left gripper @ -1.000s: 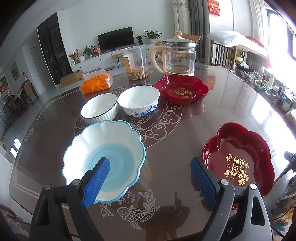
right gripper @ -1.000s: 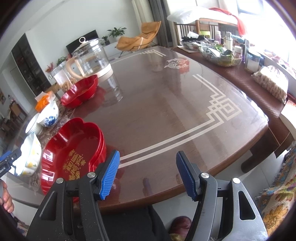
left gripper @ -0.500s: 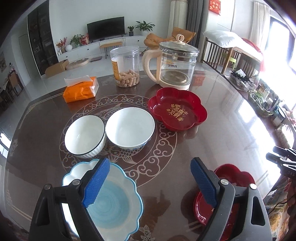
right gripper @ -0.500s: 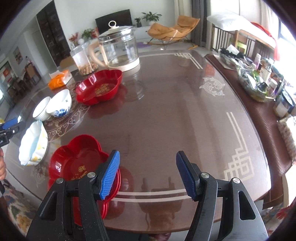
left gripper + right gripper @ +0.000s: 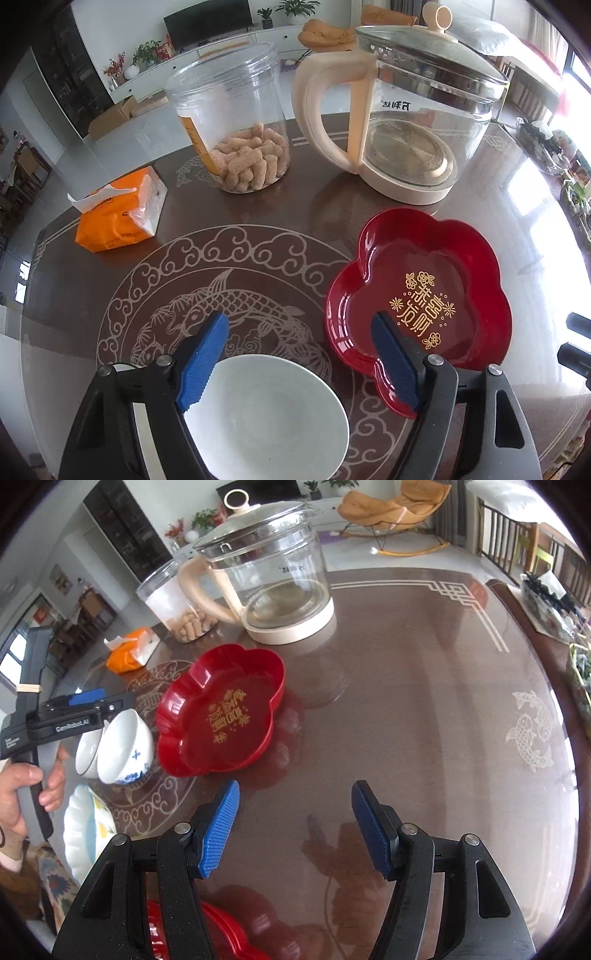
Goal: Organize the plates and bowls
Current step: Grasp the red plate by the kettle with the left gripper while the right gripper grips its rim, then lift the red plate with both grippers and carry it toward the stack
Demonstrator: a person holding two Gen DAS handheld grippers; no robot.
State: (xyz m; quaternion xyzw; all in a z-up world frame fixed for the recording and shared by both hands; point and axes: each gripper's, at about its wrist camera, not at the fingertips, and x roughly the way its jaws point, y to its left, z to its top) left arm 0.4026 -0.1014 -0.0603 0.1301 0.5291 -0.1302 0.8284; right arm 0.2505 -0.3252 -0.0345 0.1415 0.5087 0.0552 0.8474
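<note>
1. The left gripper is hovering above the table with its jaws closing; nothing is pinched, though a white bowl is sitting below the gap.
2. A red flower-shaped plate is lying just right of that bowl, in front of a glass kettle and a snack jar.
3. The right gripper is hanging released over bare table, near side of the same plate.
4. Another red plate is peeking out under it.
5. A hand is gripping the left tool's handle.
</note>
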